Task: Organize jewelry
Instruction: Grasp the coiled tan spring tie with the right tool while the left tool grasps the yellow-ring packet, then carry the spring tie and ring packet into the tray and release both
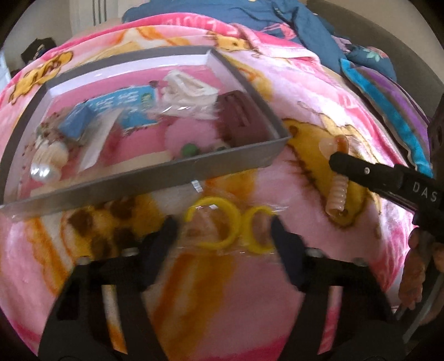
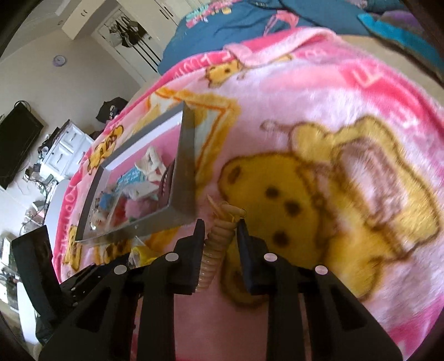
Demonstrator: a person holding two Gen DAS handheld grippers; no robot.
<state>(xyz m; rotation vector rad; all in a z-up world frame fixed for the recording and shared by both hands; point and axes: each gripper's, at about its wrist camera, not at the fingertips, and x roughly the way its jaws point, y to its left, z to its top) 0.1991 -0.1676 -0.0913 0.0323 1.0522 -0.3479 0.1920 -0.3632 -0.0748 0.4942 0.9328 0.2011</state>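
A: So, where does the jewelry sit?

B: Mostly in the grey tray (image 1: 155, 172) on the pink cartoon blanket (image 1: 291, 89) of the bed. Inside lie a pearl piece (image 1: 44, 170) at the near left, blue cards (image 1: 122, 107) in the middle, a clear bag with white items (image 1: 188, 89) toward the far side, and a maroon hair claw (image 1: 241, 116) by the right wall.

A: And outside the tray?

B: Two things. A clear packet with two yellow hoops (image 1: 222, 230) lies on the blanket just near of the tray's front wall. A beige spiral hair tie (image 2: 215, 250) lies to the right of the tray's near right corner, on a yellow bear print.

A: What about the left tongs (image 1: 222, 233)?

B: They straddle the hoop packet, one finger on each side, spread partway. The picture is blurred there; the right finger seems to touch the packet's edge, the left one stands clear, so I read no clamp.

A: The right tongs (image 2: 220, 230)?

B: Narrowed around the spiral hair tie. The left finger lies against the coils, while a small gap shows at the right finger, so they are not clenched on it.

A: Anything farther off?

B: Blue bedding (image 1: 249, 14) is heaped at the far end of the bed, and a white dresser (image 2: 66, 147) and a dark screen (image 2: 16, 138) stand across the room at the left.
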